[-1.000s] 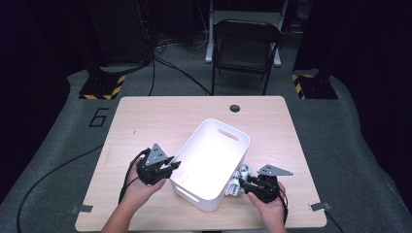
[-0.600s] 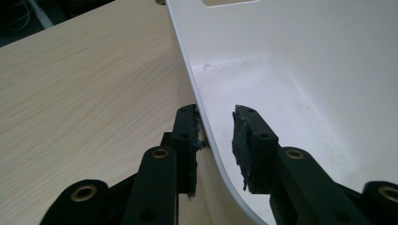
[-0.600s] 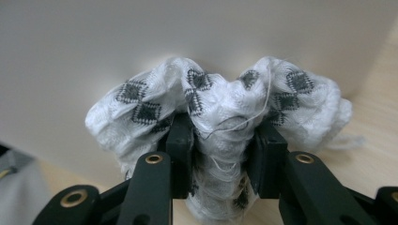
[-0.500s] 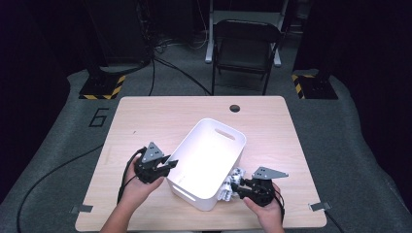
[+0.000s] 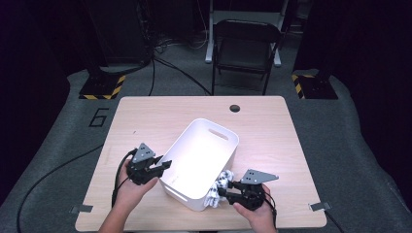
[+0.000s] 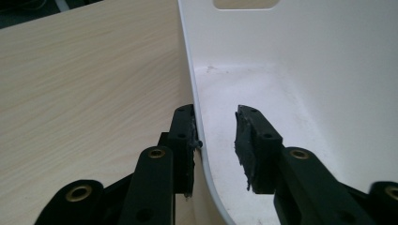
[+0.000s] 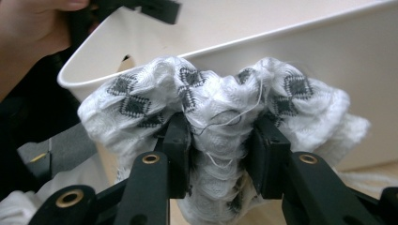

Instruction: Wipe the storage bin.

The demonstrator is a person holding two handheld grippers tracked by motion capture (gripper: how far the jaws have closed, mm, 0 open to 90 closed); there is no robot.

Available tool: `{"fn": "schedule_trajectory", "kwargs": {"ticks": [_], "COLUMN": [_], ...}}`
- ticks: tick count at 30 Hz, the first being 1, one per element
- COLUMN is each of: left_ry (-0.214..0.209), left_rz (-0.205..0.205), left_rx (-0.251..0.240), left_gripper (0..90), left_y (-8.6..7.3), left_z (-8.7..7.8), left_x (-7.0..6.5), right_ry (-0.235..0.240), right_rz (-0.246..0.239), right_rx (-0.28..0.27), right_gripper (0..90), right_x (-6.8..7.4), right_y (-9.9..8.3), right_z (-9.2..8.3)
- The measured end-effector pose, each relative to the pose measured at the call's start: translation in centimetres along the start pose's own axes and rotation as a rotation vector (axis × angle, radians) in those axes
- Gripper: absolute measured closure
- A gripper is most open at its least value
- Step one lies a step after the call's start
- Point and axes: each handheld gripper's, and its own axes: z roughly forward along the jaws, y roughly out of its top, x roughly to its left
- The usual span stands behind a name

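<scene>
Wood-grain tabletop: the table carries a white plastic bin set at a slant near its middle; a round cable hole sits near the far edge.
Left hand: the person's left hand comes in from the near edge, left of the bin, holding the left gripper.
Left gripper: its jaws straddle the bin's near-left wall, one jaw outside against the wall, the other inside and standing off it. The jaws have just been opening; the wall is between them, and the pads do not pinch it.
White plastic bin: the bin lies between the two grippers, its long axis running from near-left to far-right, with a handle slot in the far end wall. In the left gripper view its inside looks bare and glossy.
Patterned cloth: a white knitted cloth with dark diamond motifs hangs bunched against the bin's near-right outer wall, at about rim height in the right gripper view.
Right gripper: the right gripper is clamped on the bunched cloth, both pads sunk into the folds. Its jaws have just eased open a little, with the cloth gripped between them.
Right hand: the right hand is at the near edge, right of the bin.
</scene>
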Motion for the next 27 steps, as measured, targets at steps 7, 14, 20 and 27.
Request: {"fn": "schedule_trajectory", "kwargs": {"ticks": [7,14,20,27], "left_ry": [-0.07,-0.079,-0.068,-0.066], "left_rz": [-0.038,-0.032,-0.02,-0.016], "left_rx": [-0.057,-0.075,-0.068,-0.05], "left_gripper": [57.7,47.2,44.9,44.5], "left_y": [-0.3,-0.6,-0.5,-0.2], "left_z": [-0.9,-0.8,-0.6,-0.2], "left_x": [-0.4,-0.9,-0.9,-0.6], "right_ry": [-0.126,-0.14,-0.127,-0.069], "right_rz": [0.083,0.114,0.094,0.088], "right_rx": [-0.051,-0.043,-0.003,0.049], "right_gripper": [64.3,64.0,63.5,63.4], "right_x": [-3.2,-4.5,-4.2,-2.9], "right_y": [0.7,0.5,-0.2,-1.3], "right_z": [-0.1,0.3,0.4,0.4]}}
